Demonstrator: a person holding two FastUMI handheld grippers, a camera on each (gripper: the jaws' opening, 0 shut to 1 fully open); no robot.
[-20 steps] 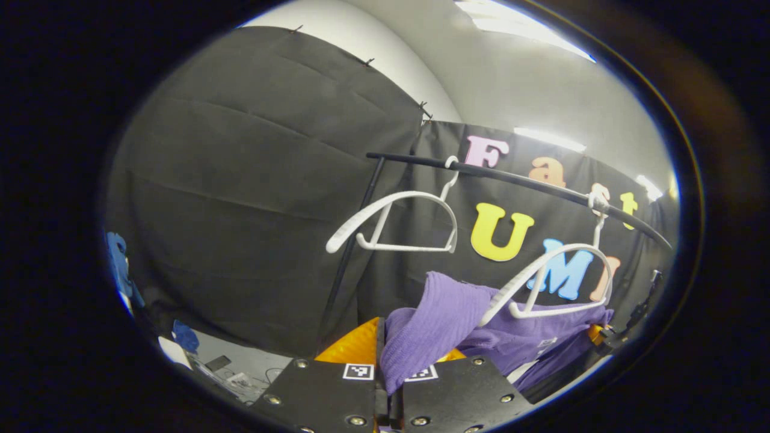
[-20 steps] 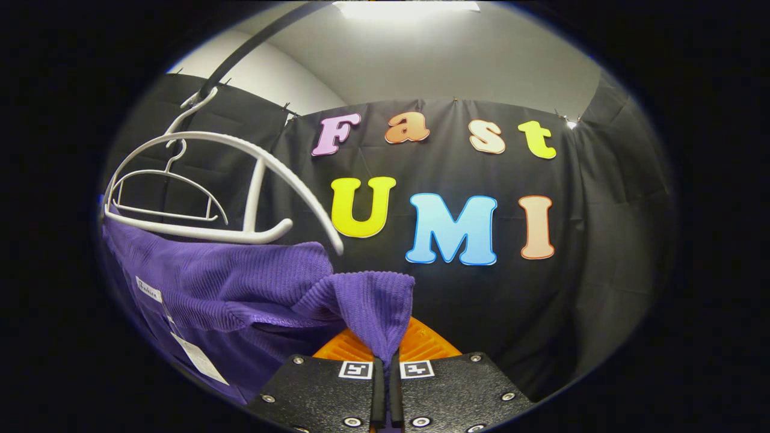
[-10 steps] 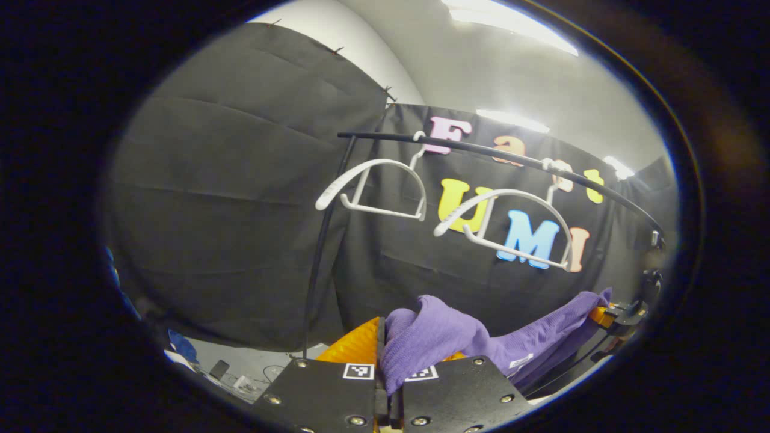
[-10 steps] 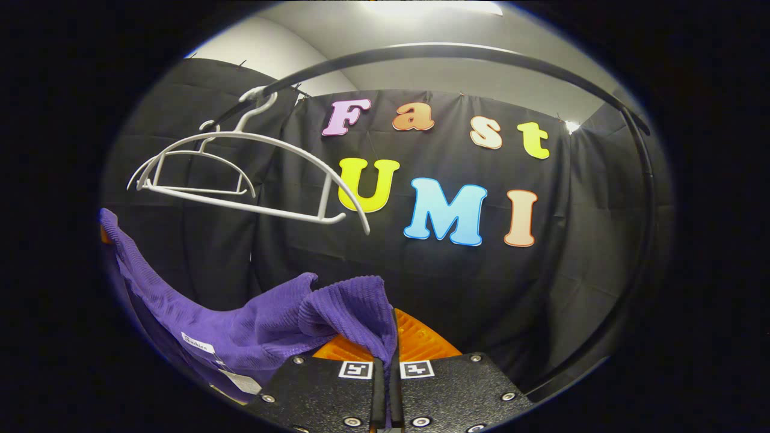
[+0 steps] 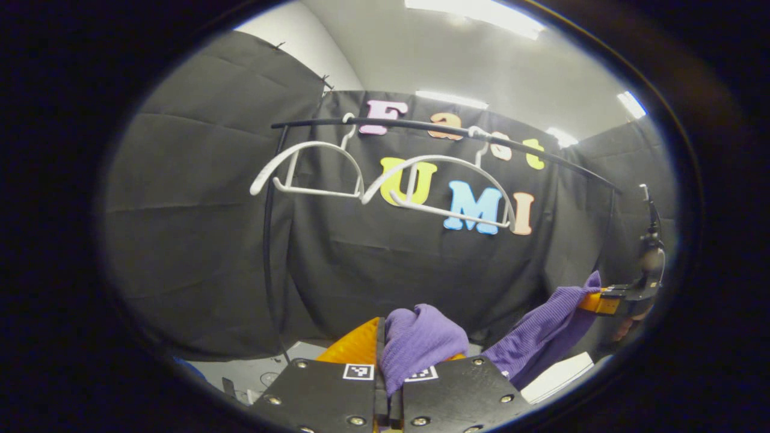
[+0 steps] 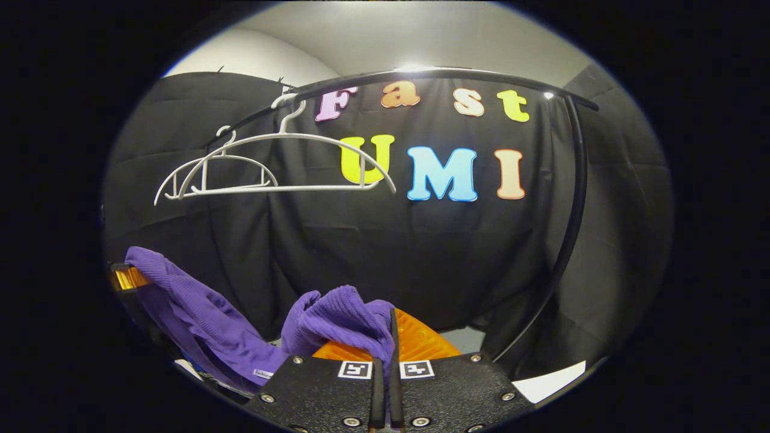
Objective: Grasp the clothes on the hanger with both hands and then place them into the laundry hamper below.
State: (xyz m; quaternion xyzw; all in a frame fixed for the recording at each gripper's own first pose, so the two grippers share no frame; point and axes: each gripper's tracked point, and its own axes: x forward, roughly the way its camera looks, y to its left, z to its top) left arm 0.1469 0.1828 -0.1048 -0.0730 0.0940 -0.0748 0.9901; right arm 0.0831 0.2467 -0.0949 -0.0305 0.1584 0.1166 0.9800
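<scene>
A purple knitted garment [image 5: 421, 343] hangs between my two grippers, off the hangers. My left gripper [image 5: 388, 385] is shut on one bunched end of it. In the right gripper view, my right gripper [image 6: 385, 379] is shut on the other end of the garment [image 6: 343, 322]. The left gripper view also has the right gripper [image 5: 607, 300] far at the right, holding the stretched cloth. Two bare white hangers [image 5: 439, 186] [image 6: 271, 168] hang on the black rail [image 5: 421, 125] [image 6: 433, 75] above. I cannot make out the hamper.
The black rail's upright posts [image 5: 267, 240] [image 6: 571, 204] stand at either side. Pale flat surfaces [image 5: 556, 376] [image 6: 550, 379] show low in both views. Small items lie on the floor [image 5: 252, 373] at the lower left.
Both grippers have dropped and drawn back from the rail with the garment. The hangers now sit higher and farther off, and the cloth sags lower between the grippers.
</scene>
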